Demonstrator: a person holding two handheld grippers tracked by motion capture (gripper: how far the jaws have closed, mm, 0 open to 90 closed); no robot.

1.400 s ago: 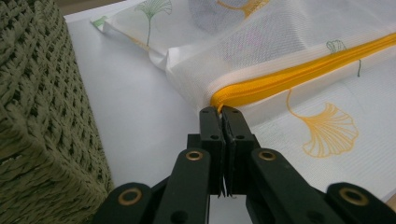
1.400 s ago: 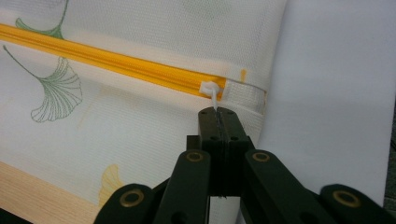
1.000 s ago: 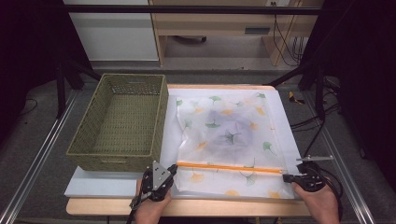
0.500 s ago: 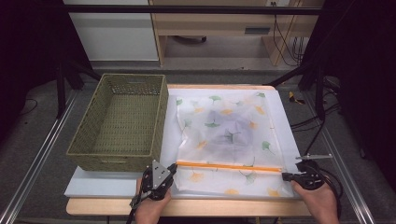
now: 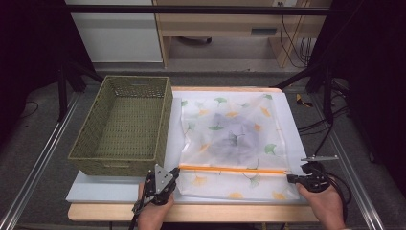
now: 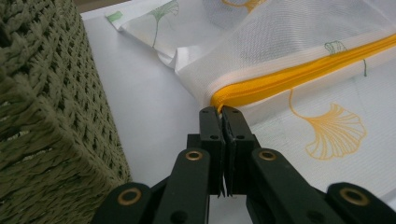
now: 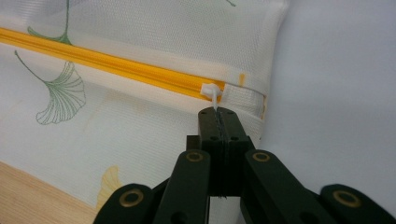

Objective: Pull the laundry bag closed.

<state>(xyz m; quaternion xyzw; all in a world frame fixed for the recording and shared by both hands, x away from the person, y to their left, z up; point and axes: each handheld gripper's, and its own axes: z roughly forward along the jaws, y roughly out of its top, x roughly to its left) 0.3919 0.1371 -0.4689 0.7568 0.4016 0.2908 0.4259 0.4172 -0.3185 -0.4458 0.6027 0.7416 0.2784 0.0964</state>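
A white mesh bag [image 5: 230,120] printed with ginkgo leaves lies flat on a white board [image 5: 294,143]. Something dark and grey shows through its middle. An orange zipper [image 5: 234,169] crosses the bag's near part from left to right. My left gripper [image 5: 176,170] is shut at the zipper's left end; in the left gripper view its jaws [image 6: 220,111] pinch the fabric where the orange zipper [image 6: 289,77] stops. My right gripper [image 5: 290,178] is at the zipper's right end. In the right gripper view it [image 7: 217,111] is shut on the small white pull tab [image 7: 213,93] of the zipper [image 7: 116,63].
A green woven basket [image 5: 162,120] stands empty left of the bag, close beside my left gripper, and its wall [image 6: 46,102] looms in the left gripper view. The wooden table edge [image 5: 215,213] runs just below both hands. Metal rails flank the table.
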